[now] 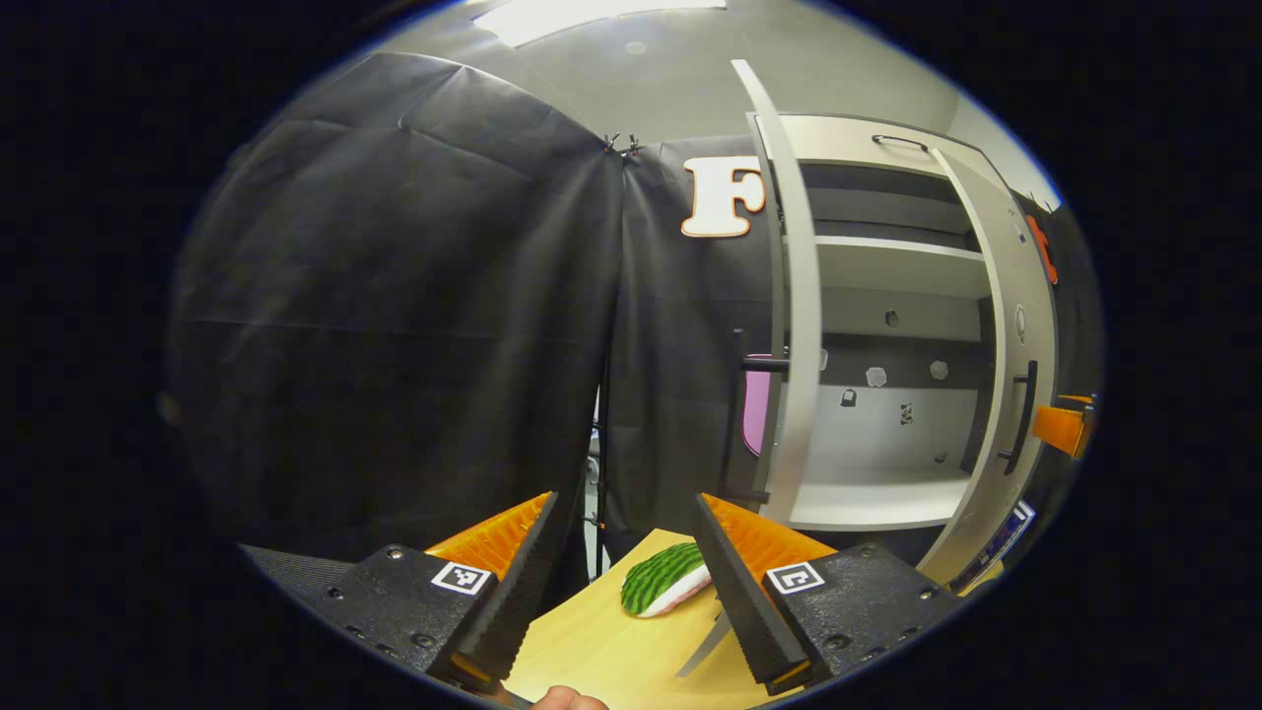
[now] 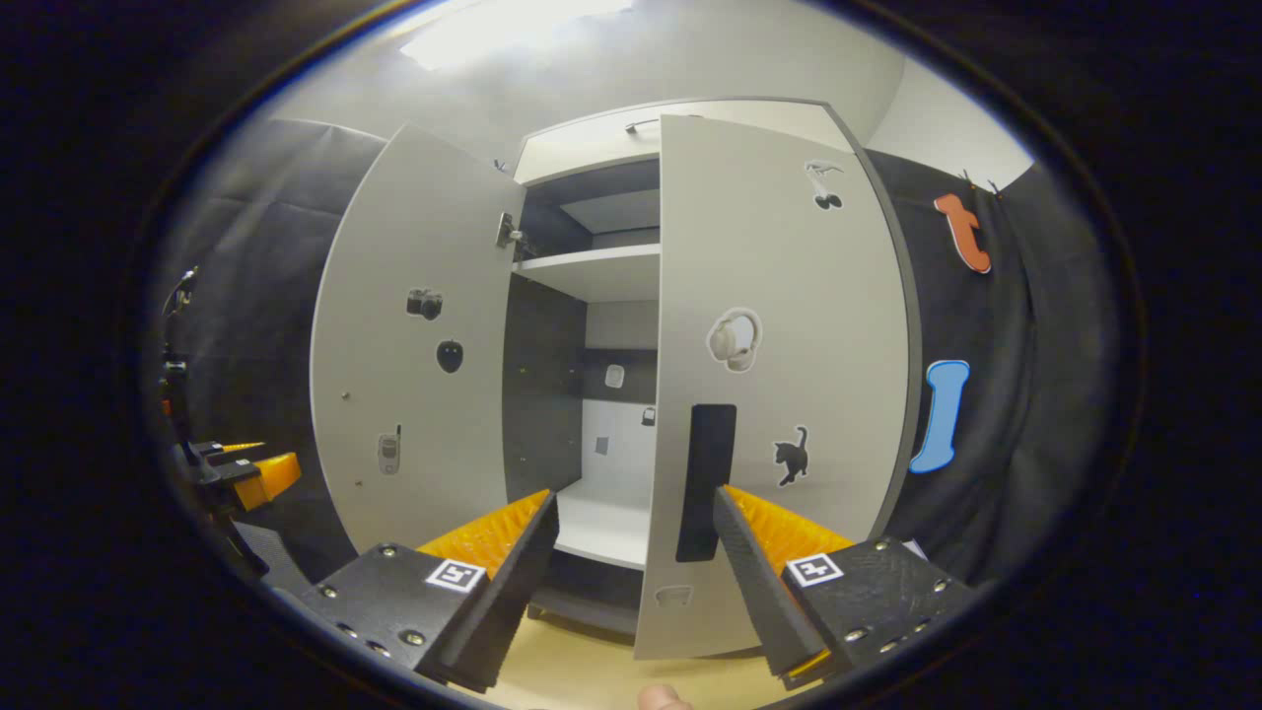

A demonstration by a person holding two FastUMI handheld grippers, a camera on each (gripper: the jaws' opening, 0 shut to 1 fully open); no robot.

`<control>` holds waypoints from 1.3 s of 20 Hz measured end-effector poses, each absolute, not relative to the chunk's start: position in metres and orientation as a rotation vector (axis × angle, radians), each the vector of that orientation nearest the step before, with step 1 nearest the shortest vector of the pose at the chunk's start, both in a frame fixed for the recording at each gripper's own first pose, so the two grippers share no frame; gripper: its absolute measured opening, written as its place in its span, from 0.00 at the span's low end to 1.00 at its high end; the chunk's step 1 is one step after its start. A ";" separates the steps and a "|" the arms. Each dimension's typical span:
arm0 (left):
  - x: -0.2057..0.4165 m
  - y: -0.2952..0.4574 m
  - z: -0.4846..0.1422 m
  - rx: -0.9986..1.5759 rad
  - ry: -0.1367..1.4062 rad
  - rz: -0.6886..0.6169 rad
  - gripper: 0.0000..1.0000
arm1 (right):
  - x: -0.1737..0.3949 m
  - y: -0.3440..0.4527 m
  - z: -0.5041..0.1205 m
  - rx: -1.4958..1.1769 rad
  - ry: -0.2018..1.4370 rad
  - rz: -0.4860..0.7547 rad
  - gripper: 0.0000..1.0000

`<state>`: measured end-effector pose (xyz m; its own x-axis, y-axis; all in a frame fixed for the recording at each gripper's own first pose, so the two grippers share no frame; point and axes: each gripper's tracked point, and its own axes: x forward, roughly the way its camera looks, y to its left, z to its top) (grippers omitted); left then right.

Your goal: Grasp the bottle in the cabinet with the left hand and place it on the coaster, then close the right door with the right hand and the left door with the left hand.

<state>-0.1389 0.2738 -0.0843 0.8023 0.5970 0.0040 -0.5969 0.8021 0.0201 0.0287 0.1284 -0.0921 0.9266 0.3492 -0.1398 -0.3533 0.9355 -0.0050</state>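
The left gripper (image 1: 623,582) has its two fingers spread wide apart with nothing between them. It hangs over the light wooden table (image 1: 611,651). On the table, at about 1 o'clock from the gap, lies the coaster (image 1: 666,580). It looks like a slice of watermelon, with green stripes and a pink and white edge, and the right-hand finger hides part of it. A thin pale thing pokes out beside that finger, too hidden to name. In the left gripper view the cabinet (image 1: 887,325) stands at 2 o'clock. Its left door (image 1: 794,325) is seen edge-on and covers something pink behind it that is hard to make out. Its shelves look bare. The other gripper peeks in at 3 o'clock, cut off. In the right gripper view the right gripper (image 2: 636,577) is also wide open and holds nothing. The right door (image 2: 779,375) is swung partly shut, so its dark handle (image 2: 705,483) sits right between the fingers, near one finger, but I cannot tell if they touch.
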 end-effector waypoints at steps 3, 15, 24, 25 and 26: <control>-0.129 0.290 -0.083 0.016 -0.007 0.633 0.87 | 0.031 0.132 -0.097 -0.024 0.141 0.339 0.92; -0.081 0.323 -0.089 0.036 -0.006 0.635 0.84 | 0.047 0.123 -0.104 -0.045 0.146 0.260 0.95; -0.076 0.327 -0.094 0.086 0.014 0.605 0.82 | 0.061 0.108 -0.108 -0.046 0.154 0.264 0.95; -0.077 0.327 -0.095 0.090 0.014 0.599 0.83 | 0.062 0.108 -0.110 -0.047 0.155 0.267 0.95; -0.077 0.326 -0.095 0.091 0.015 0.593 0.83 | 0.063 0.108 -0.110 -0.047 0.154 0.272 0.95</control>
<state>-0.0768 0.3261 -0.0950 0.8292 0.5589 0.0118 -0.5575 0.8252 0.0904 0.0634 0.1084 -0.1099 0.9514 0.2641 -0.1582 -0.2713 0.9621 -0.0258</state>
